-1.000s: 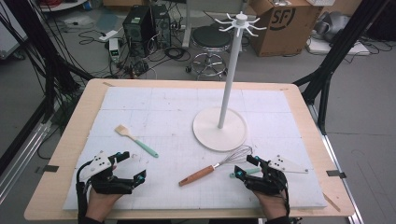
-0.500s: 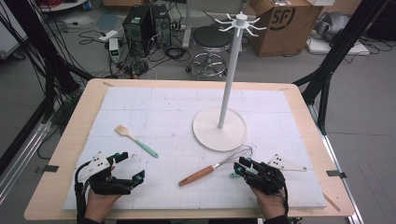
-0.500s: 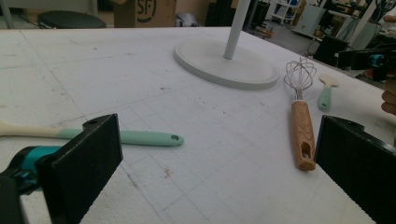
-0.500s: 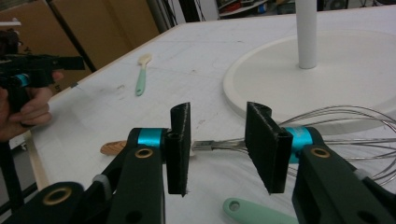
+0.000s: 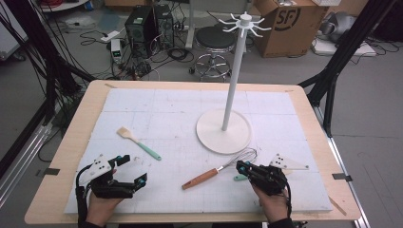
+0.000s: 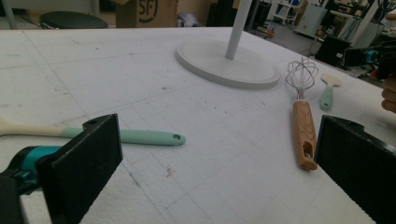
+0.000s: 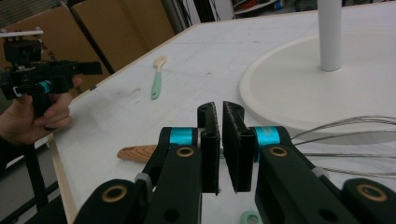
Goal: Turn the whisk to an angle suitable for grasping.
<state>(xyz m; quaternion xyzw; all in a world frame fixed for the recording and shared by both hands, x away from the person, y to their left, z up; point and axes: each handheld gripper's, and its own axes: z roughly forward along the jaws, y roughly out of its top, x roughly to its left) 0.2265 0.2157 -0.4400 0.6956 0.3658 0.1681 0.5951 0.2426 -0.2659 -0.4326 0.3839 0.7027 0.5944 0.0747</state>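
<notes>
At the lower right of the high view, the right gripper (image 5: 243, 167), jaws together, sits beside the whisk (image 5: 219, 169), whose handle runs lower left.

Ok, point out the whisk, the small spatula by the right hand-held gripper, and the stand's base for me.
whisk (image 5: 206, 177), high view, on its wooden handle.
small spatula (image 6: 326, 96), left gripper view, on its green handle.
stand base (image 5: 214, 135), high view, on the bare white disc left of the pole.

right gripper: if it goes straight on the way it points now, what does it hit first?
Most likely the whisk: its thin metal neck crosses just beyond the tips of the right gripper, whose jaws have just been closing with nothing visible between them. Depth is hard to judge, so it might pass just over.
</notes>
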